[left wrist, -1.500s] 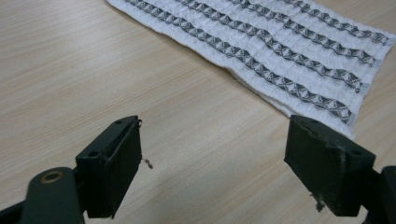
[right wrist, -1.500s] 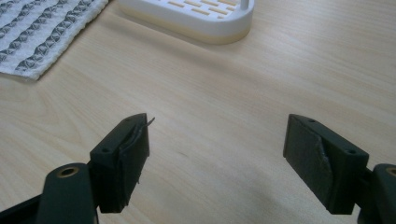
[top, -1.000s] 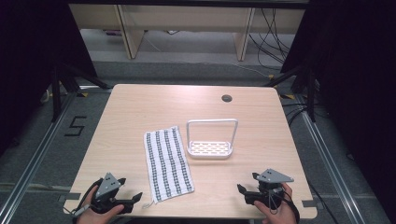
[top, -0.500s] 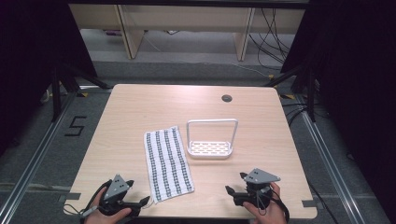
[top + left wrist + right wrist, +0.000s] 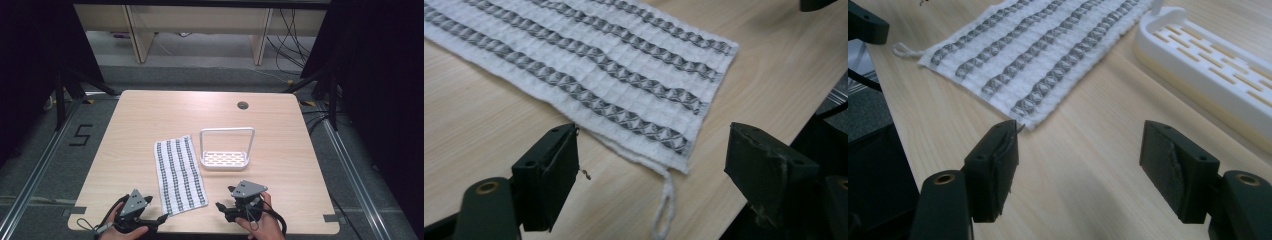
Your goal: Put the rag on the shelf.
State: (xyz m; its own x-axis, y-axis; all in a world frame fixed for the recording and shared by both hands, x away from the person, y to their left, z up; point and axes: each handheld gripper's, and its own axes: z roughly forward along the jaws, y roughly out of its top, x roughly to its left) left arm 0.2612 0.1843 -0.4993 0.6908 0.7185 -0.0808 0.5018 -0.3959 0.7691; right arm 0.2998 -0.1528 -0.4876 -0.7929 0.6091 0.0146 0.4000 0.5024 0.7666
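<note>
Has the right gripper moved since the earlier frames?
Yes. In the high view the right gripper has shifted left along the table's near edge, toward the striped towel, its jaws closing slightly on nothing.

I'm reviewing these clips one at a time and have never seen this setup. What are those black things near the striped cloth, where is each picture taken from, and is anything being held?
A person sits at a wooden table and holds a two-jawed grasping tool in each hand; there is no robot arm. The high view looks down from above: the left tool is at bottom left, the right tool at bottom right. Each of the other two pictures comes from a camera riding on one tool, looking out between its black jaws.

On the table lie a striped cloth with a small hanging loop at one corner, and a white slotted tray with a tall handle.

Nothing is held. Both tools stand open near the cloth's near corners; their jaws have just been closing a little, with nothing between them.
</note>
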